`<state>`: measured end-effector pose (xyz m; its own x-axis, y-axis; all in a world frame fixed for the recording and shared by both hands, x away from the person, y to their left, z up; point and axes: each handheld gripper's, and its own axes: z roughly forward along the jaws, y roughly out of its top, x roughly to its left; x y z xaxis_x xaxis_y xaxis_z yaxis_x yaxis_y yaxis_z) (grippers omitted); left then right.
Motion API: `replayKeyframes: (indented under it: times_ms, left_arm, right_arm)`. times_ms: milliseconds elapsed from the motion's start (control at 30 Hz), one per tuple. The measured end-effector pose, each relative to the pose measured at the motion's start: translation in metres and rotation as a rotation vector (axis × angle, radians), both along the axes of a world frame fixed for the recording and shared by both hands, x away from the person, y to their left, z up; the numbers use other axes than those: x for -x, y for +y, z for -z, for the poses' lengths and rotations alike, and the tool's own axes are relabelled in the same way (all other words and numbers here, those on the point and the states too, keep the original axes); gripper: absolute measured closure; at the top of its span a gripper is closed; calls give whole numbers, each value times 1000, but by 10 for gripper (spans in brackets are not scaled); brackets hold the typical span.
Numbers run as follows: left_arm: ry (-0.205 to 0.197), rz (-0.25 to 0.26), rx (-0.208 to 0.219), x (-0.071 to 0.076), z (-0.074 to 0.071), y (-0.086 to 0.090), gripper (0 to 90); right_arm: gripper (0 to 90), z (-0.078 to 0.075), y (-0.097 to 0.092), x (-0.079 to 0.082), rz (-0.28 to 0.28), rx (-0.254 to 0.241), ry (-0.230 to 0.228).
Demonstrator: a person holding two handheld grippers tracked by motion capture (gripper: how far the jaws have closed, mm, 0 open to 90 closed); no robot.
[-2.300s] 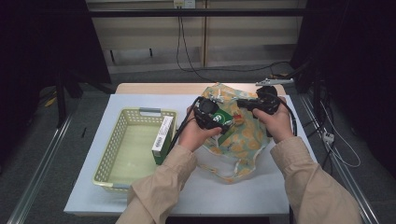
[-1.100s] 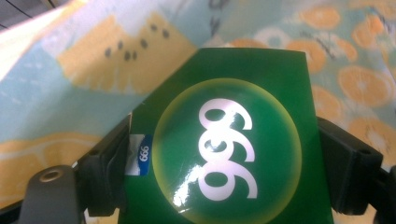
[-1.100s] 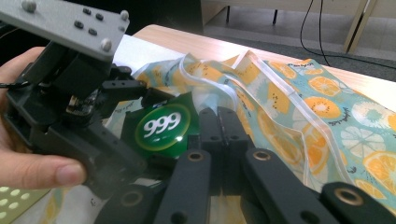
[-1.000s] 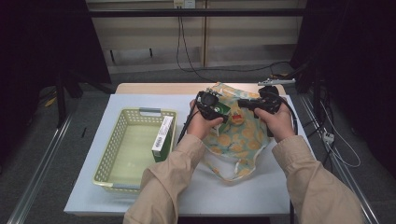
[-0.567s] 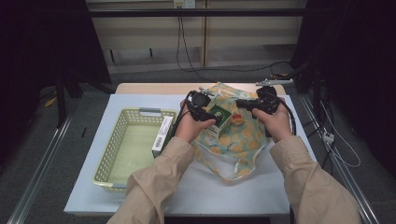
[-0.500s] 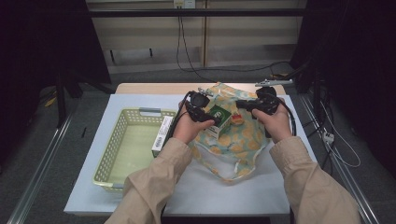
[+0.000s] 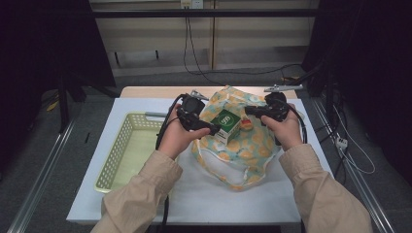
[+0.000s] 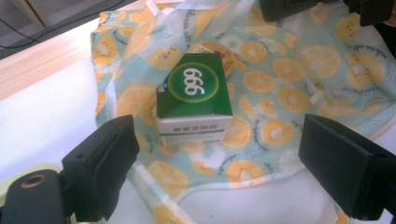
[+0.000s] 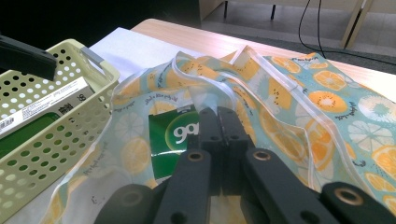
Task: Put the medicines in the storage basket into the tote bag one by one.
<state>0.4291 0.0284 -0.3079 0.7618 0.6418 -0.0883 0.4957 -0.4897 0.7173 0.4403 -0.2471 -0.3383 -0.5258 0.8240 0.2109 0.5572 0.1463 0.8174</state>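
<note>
White sheeting (image 7: 204,204) is spread over a wooden table (image 7: 150,91), with dark floor and cables seen behind. On the sheeting a pale yellow perforated basket (image 7: 121,160) is placed well apart from the left gripper's fingers, on their outer side; in the right gripper view a green and white carton (image 9: 39,112) is seen lying inside it. A fruit-print bag (image 7: 243,155) with orange slices is spread beneath both grippers. A green box marked 999 (image 8: 194,95) is seen in the left gripper view lying on the bag, ahead of and between the fingers, touched by neither. The left gripper (image 8: 243,154) is held with its jaws wide apart and nothing pressed between them. The right gripper (image 9: 222,123) is held with its jaws closed together; the bag's rim appears pinched at their tips, though the contact is hidden, and the green box is seen through the bag just beyond them.
</note>
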Motion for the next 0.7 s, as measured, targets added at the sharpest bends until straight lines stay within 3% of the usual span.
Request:
replayKeyframes:
  times_ms: [267, 367, 700]
  left_arm:
    - [-11, -55, -23, 3, -11, 27, 115]
    - [-36, -76, -43, 2, -12, 38, 118]
    - [-29, -101, -65, 1, -3, 68, 118]
  right_arm:
    - [900, 3, 2, 1, -3, 4, 4]
    - [900, 3, 3, 1, -4, 3, 4]
    - [900, 5, 1, 1, -2, 2, 4]
